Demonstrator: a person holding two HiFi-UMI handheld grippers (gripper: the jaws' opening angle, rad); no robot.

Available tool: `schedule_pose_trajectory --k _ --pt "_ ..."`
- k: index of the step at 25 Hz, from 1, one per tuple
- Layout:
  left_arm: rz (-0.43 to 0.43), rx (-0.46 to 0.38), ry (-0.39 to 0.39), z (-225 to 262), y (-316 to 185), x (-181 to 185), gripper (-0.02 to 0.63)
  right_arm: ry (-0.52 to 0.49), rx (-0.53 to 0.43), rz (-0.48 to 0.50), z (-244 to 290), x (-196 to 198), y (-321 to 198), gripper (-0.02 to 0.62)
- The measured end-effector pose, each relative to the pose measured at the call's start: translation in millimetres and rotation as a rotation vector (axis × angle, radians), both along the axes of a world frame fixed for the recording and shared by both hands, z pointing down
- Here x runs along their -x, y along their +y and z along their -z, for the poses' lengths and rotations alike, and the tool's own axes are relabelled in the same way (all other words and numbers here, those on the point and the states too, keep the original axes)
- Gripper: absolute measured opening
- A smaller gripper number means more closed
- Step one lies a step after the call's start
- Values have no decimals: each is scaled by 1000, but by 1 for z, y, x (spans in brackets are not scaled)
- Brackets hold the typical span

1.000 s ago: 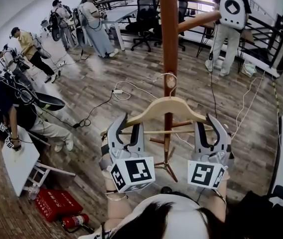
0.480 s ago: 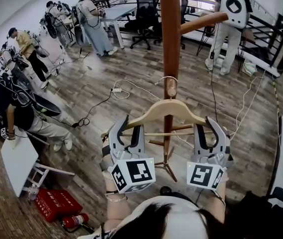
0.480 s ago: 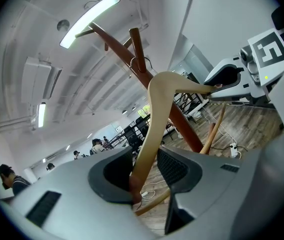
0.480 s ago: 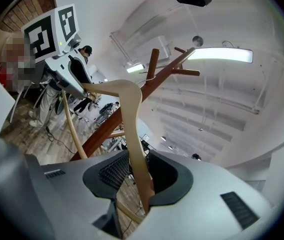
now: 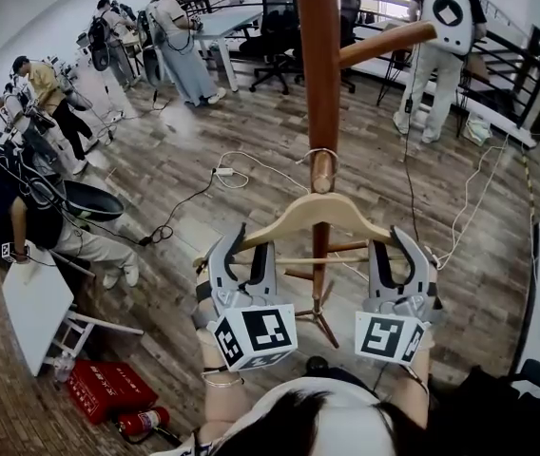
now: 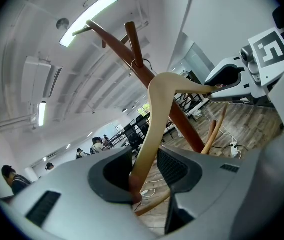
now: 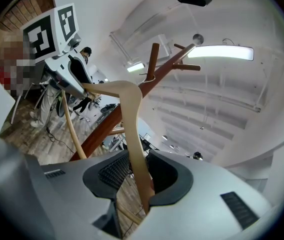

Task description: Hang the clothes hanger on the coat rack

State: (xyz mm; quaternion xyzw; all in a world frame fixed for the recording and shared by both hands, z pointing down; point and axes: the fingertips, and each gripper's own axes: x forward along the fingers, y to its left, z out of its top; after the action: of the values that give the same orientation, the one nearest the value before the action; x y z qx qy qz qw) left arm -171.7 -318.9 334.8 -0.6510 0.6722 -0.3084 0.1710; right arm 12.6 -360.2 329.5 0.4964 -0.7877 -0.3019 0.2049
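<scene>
A pale wooden clothes hanger hangs level in front of the brown coat rack pole. Its metal hook loops round the tip of a short peg on the pole. My left gripper is shut on the hanger's left end, and my right gripper is shut on the right end. In the left gripper view the hanger arm runs up from between the jaws toward the rack. The right gripper view shows the other arm the same way.
Another peg juts right from the pole, higher up. The rack's feet stand just ahead of me. Cables cross the wooden floor. Several people, desks and chairs are behind; a red box and an extinguisher lie lower left.
Both grippers and the hanger have sunk slightly, bringing the hook lower over the peg tip. People in the background have shifted.
</scene>
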Motion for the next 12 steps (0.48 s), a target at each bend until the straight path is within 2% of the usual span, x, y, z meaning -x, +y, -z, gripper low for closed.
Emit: schedule_pose_trajectory --k 12 --pt "4 -42 -13 1 0 1 160 -19 -11 -10 -3 0 1 135"
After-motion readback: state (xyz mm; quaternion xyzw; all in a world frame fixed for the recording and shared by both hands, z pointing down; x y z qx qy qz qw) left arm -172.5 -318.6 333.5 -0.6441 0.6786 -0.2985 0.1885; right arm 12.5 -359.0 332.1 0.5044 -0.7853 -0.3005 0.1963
